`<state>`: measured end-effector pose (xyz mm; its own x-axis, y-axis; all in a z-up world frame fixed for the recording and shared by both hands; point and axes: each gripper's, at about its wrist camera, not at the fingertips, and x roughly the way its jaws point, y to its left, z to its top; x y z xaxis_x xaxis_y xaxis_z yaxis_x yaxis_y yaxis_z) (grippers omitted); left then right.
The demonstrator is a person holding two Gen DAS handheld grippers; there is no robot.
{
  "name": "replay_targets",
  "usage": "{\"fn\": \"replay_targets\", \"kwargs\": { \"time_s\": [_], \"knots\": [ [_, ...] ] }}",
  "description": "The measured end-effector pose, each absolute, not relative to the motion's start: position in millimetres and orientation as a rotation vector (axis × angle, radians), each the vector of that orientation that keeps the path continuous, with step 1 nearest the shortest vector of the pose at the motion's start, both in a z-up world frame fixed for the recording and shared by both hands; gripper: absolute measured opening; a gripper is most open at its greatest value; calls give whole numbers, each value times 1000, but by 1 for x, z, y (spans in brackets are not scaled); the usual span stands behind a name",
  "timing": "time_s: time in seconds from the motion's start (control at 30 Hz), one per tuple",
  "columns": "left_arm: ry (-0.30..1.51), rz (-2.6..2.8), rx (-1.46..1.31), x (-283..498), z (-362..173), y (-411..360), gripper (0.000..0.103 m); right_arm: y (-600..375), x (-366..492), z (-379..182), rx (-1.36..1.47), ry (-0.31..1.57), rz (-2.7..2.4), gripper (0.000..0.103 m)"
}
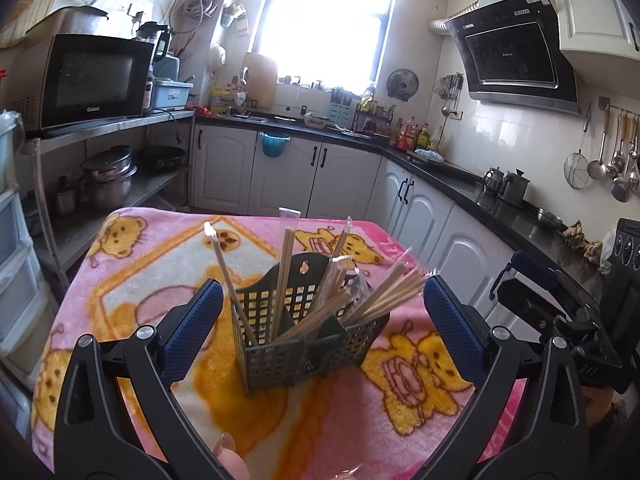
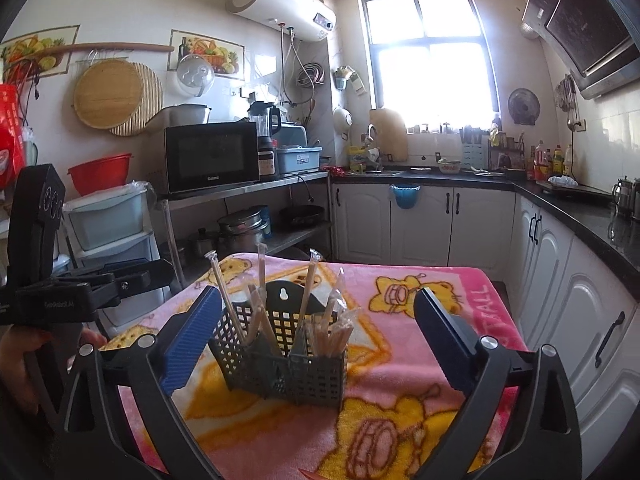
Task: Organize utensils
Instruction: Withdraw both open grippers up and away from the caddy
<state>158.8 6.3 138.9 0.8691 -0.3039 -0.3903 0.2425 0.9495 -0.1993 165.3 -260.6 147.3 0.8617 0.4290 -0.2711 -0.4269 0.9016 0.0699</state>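
Both grippers are hovering wide open and empty over a table covered by a pink bear-print blanket (image 1: 132,264), the left gripper (image 1: 322,330) and the right gripper (image 2: 318,338) each framing the dark slotted basket (image 1: 308,354) standing upright between their fingers, seemingly lining up with it. Wrapped chopsticks (image 1: 386,292) are leaning out of its compartments, apparently already sorted there. Behind, white cabinets (image 2: 424,220) are lining the kitchen under a bright window (image 2: 432,44).

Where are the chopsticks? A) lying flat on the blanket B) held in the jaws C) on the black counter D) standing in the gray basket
D: the chopsticks stand in the gray basket on the blanket, and both pairs of jaws are open and empty.
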Motion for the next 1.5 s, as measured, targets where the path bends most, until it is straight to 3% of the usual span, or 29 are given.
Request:
{"fn": "replay_targets", "kwargs": {
  "time_s": [1.2,1.5],
  "knots": [
    [593,-167,-134,108,45,-14,93,-264,121,50,-44,460,344,97],
    [529,-95,-105,94,19,-21,93,-267,110,32,-47,413,280,97]
  ]
}}
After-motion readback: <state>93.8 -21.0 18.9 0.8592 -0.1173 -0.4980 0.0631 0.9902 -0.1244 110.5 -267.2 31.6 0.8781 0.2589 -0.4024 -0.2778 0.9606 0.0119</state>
